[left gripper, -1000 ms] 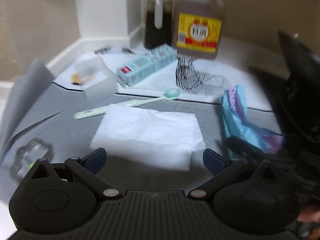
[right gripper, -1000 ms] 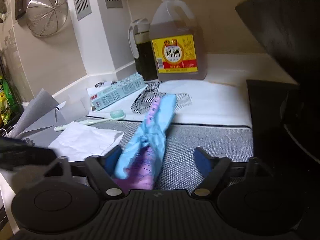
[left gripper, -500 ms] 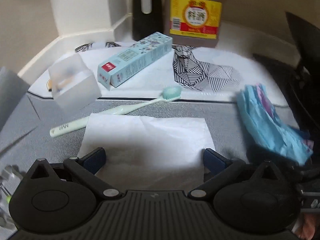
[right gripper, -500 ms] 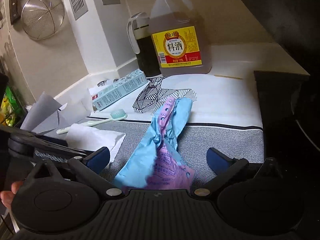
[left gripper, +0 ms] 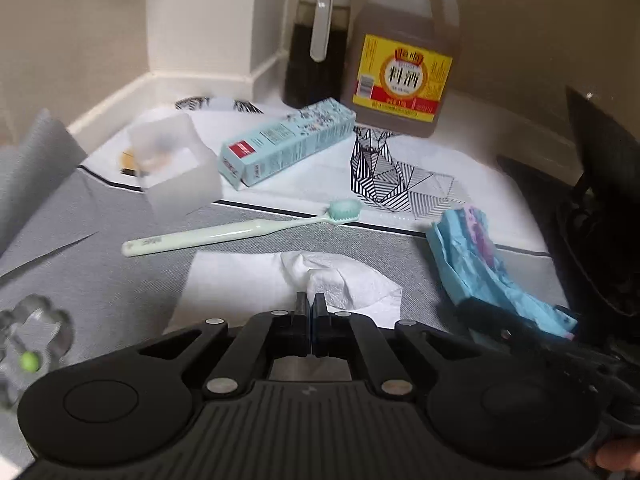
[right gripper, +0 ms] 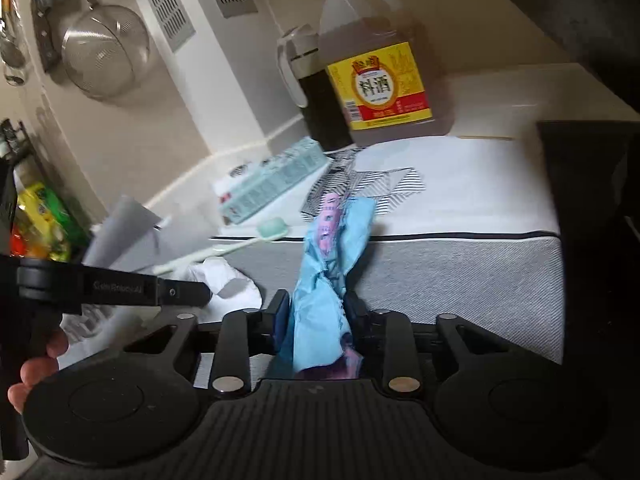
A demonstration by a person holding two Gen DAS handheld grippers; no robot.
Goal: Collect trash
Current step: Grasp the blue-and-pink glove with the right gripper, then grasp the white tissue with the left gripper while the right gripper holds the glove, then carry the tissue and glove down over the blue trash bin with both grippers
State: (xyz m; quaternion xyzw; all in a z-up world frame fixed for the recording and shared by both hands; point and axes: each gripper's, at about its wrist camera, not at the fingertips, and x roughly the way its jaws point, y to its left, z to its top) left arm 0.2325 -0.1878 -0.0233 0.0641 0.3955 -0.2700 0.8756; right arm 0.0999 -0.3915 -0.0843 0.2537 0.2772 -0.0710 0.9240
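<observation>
My left gripper [left gripper: 311, 305] is shut on the near edge of a white paper tissue [left gripper: 248, 280], which bunches up at the fingertips on the grey mat [left gripper: 100, 280]. My right gripper [right gripper: 318, 312] is shut on a crumpled blue and pink wrapper [right gripper: 332, 256], which stretches away over the mat. The wrapper also shows in the left wrist view [left gripper: 476, 264], and the tissue in the right wrist view [right gripper: 228, 280].
A mint toothbrush [left gripper: 240, 232], a toothpaste box [left gripper: 286, 142] and a frosted plastic box [left gripper: 176, 168] lie beyond the tissue. A cooking-wine jug [left gripper: 404, 60] and a dark jug [left gripper: 316, 44] stand at the back wall. A black appliance [left gripper: 600, 208] stands at the right.
Both grippers were open and have shut: the left on the tissue, now puckered, the right on the blue wrapper.
</observation>
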